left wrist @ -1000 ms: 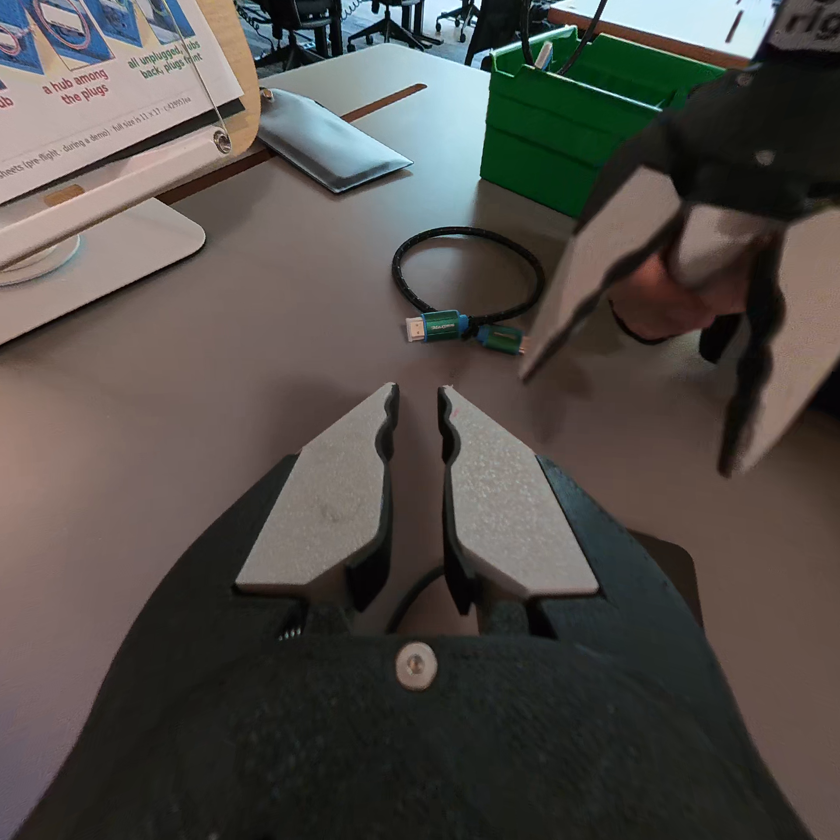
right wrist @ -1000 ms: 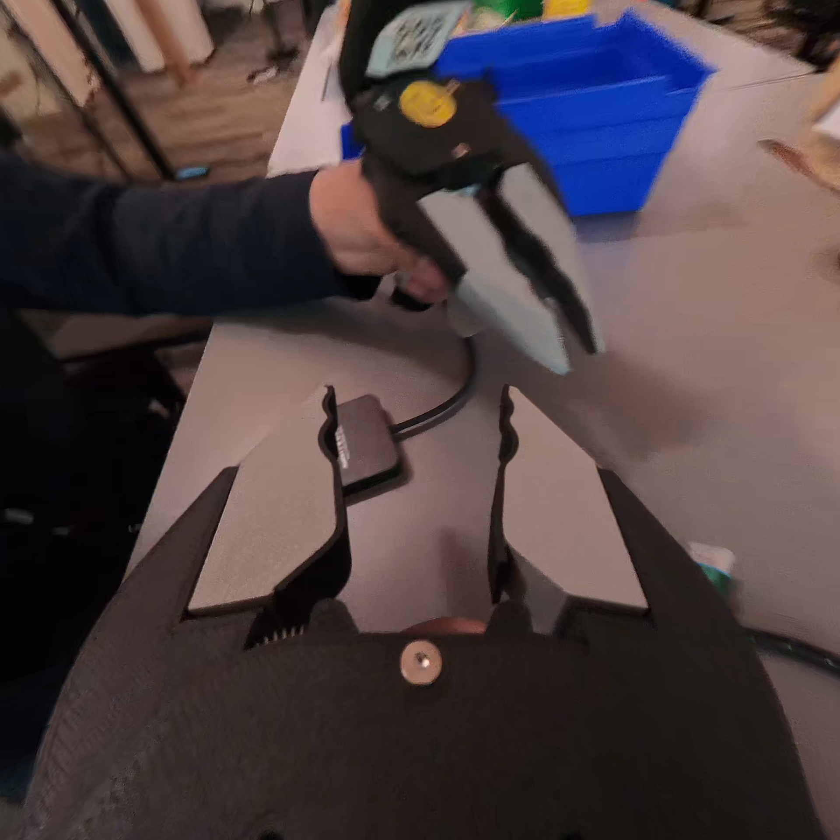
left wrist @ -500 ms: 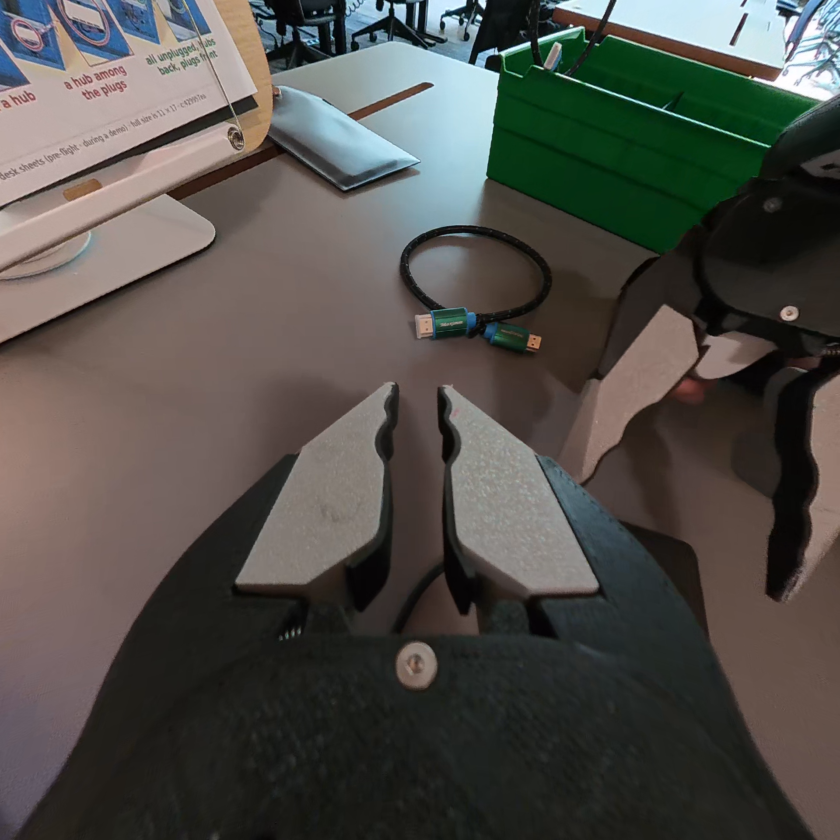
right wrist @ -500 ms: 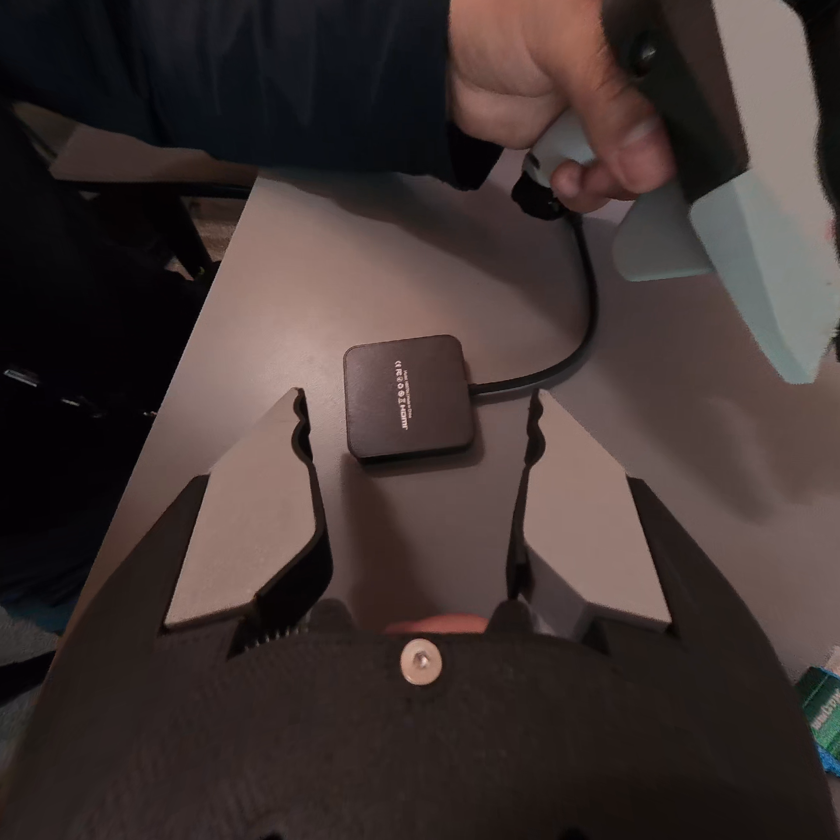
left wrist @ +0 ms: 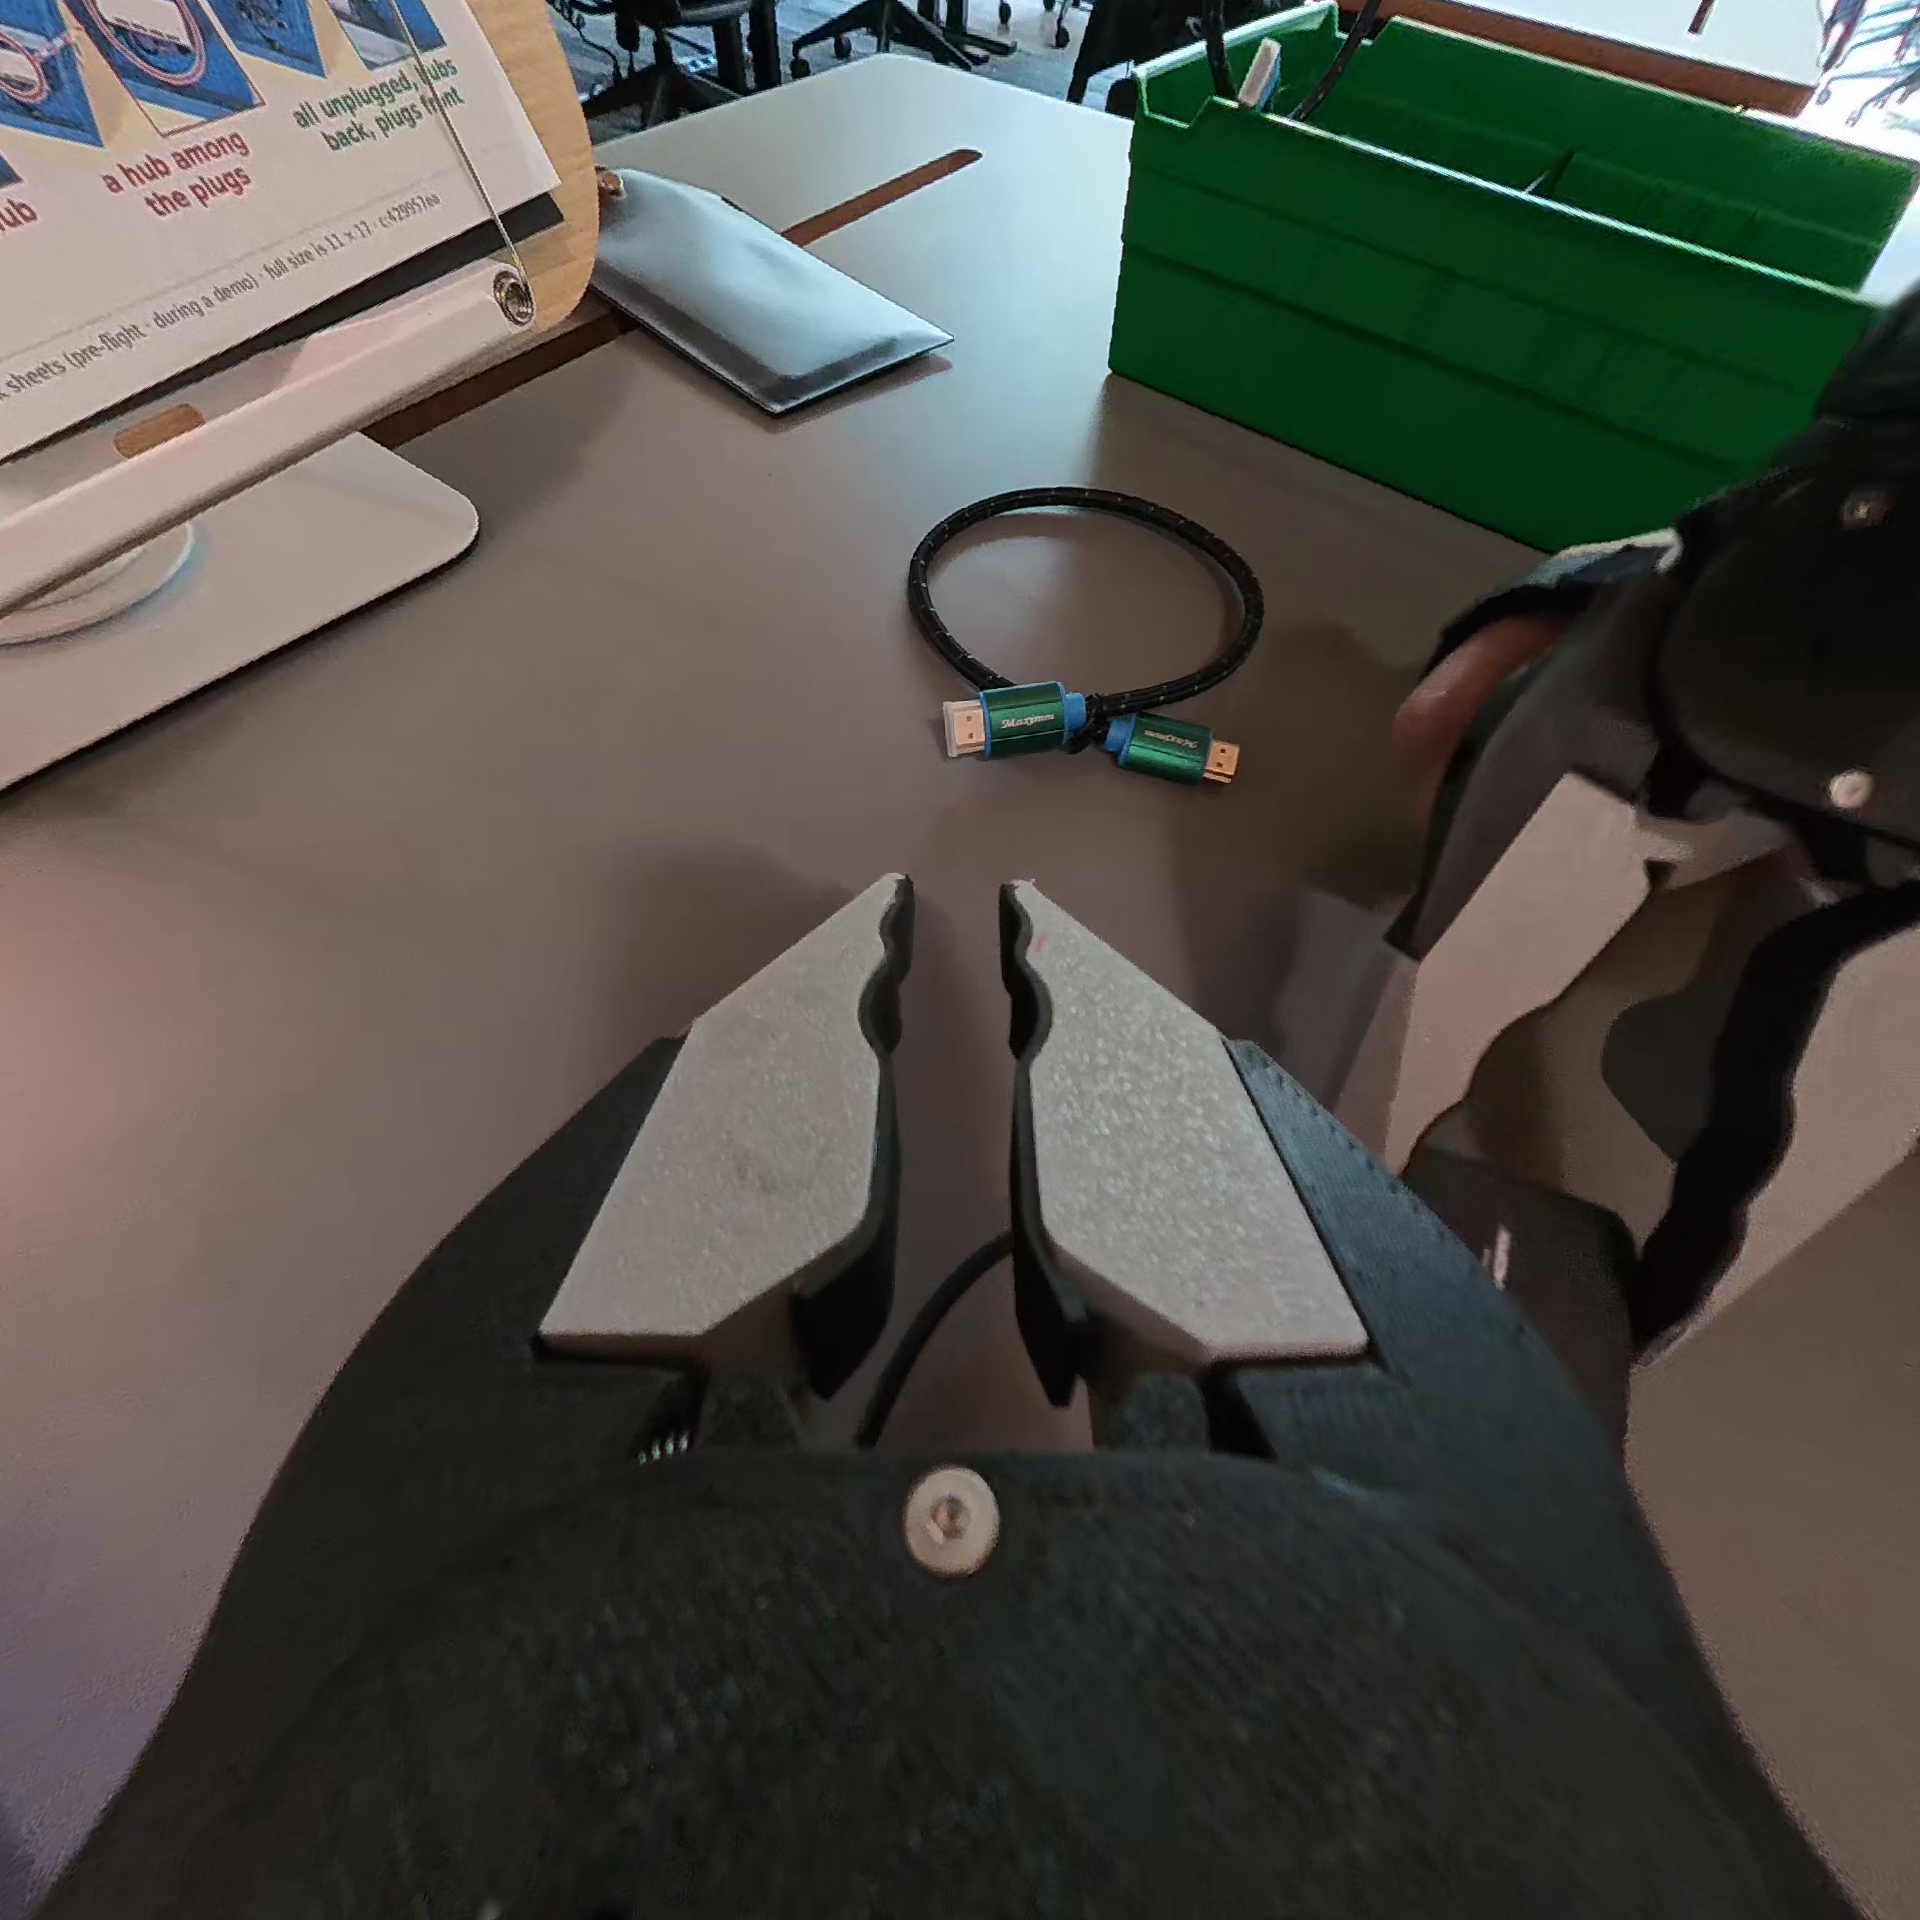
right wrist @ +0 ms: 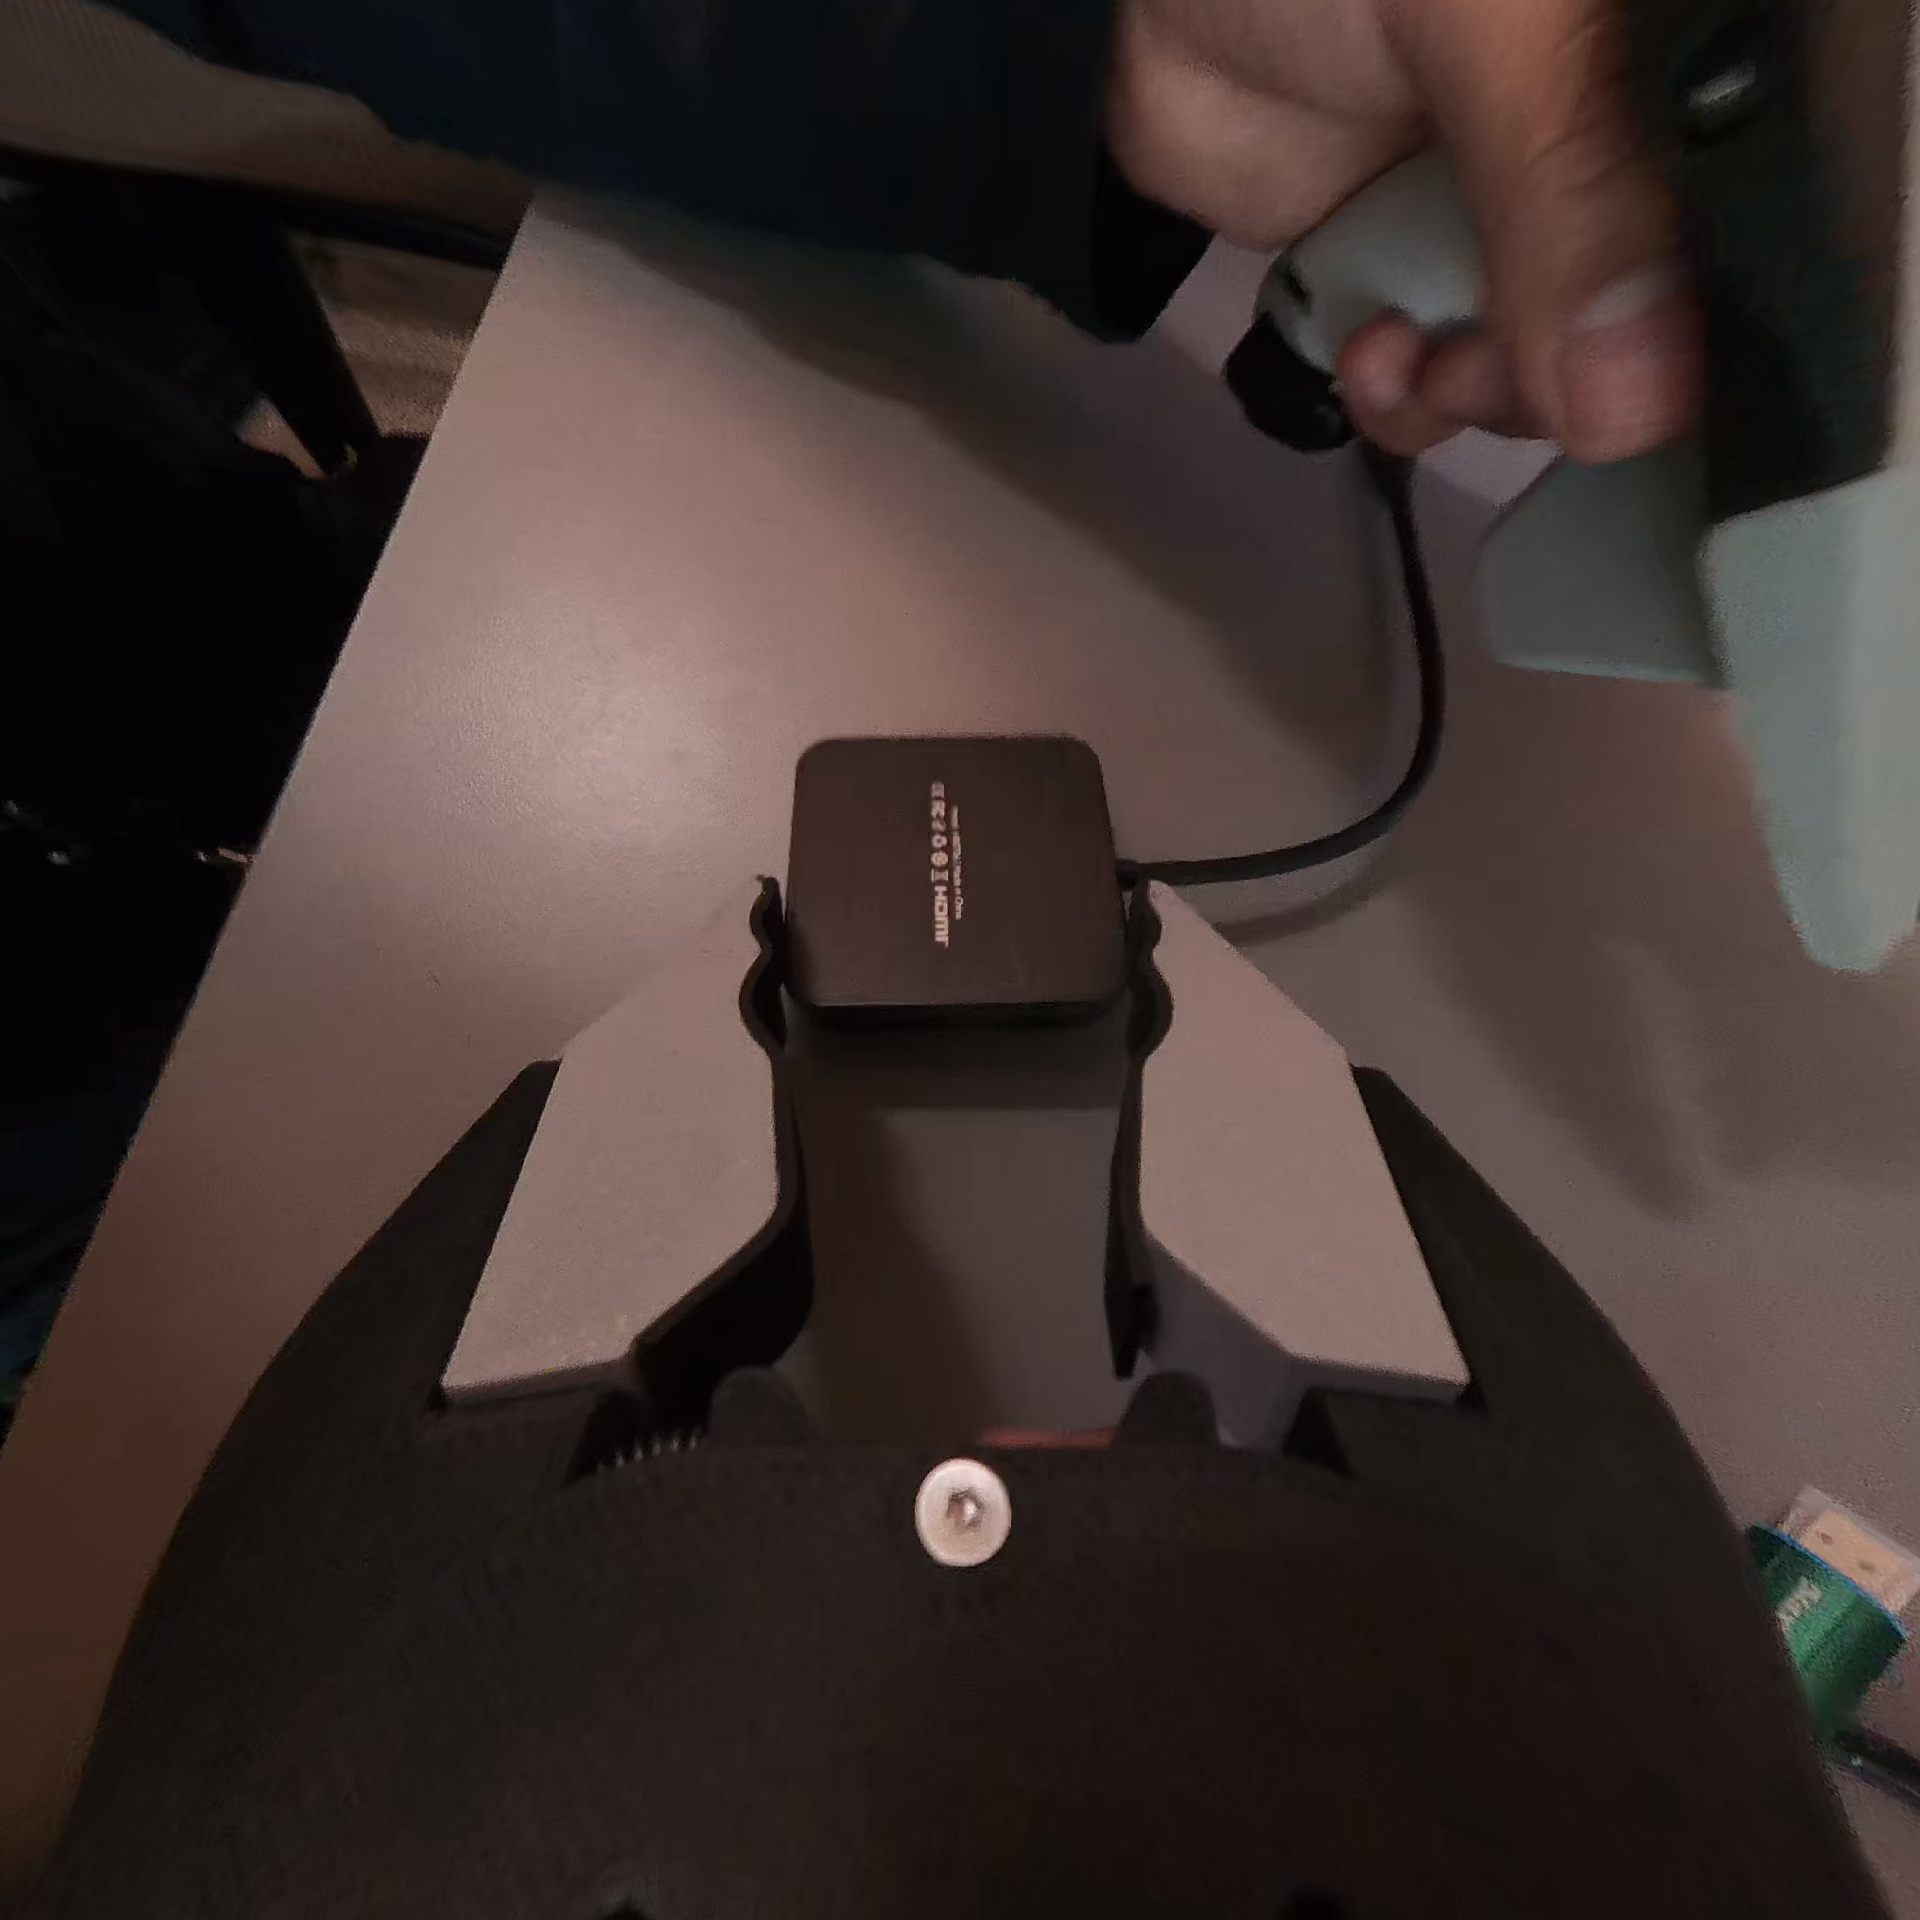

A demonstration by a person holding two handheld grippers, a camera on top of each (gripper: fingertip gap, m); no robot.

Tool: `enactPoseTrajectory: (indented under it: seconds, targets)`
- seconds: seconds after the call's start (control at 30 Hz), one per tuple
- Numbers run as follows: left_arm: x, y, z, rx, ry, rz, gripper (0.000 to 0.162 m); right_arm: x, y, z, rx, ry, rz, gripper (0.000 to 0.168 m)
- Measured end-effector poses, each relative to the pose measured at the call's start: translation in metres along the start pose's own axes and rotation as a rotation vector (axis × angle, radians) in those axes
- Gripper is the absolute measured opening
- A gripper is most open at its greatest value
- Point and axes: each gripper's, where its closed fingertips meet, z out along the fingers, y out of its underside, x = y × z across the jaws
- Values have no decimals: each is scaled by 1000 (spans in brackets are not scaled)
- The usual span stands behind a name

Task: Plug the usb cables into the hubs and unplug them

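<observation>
On the grey worktop [right wrist: 665, 582], near its edge, lies a flat black hub [right wrist: 951, 883] with pale writing along its top. The right tool [right wrist: 951, 925] has its fingertips pressed against the hub's two sides, clamped on it. The hub's thin lead [right wrist: 1423, 665] leaves its right side and curves up to a hand [right wrist: 1455, 197] that grips the left tool's handle. In the left wrist view, the left tool [left wrist: 956, 894] hovers with jaws nearly together, gripping nothing. Ahead of it lies a looped braided cable [left wrist: 1086, 613], its two green plugs [left wrist: 1023, 719] crossing, tips pointing left and right, each bearing a brand mark. Beyond stand a green bin [left wrist: 1455, 270], a silver pouch [left wrist: 758, 291] and a printed sheet [left wrist: 208, 177] on a white stand [left wrist: 260, 551].
</observation>
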Motion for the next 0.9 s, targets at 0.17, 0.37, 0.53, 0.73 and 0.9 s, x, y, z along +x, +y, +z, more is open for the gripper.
enactPoseTrajectory:
  seconds: [0.17,0.37,0.53,0.73,0.9]
  targets:
    - [-6,0,-2,-22,-82,98,13,18,-16,-24,136,42,90,63]
    - [-8,-3,-6,-26,-139,197,12,45,-22,-50,273,125,186,0]
    - [-10,0,-8,-47,-150,227,13,66,-19,-75,394,124,362,0]
    - [-11,5,-5,-76,-176,264,12,89,-10,-89,433,219,463,7]
    - [-11,4,-6,-69,-177,258,11,104,-8,-105,500,285,523,13]
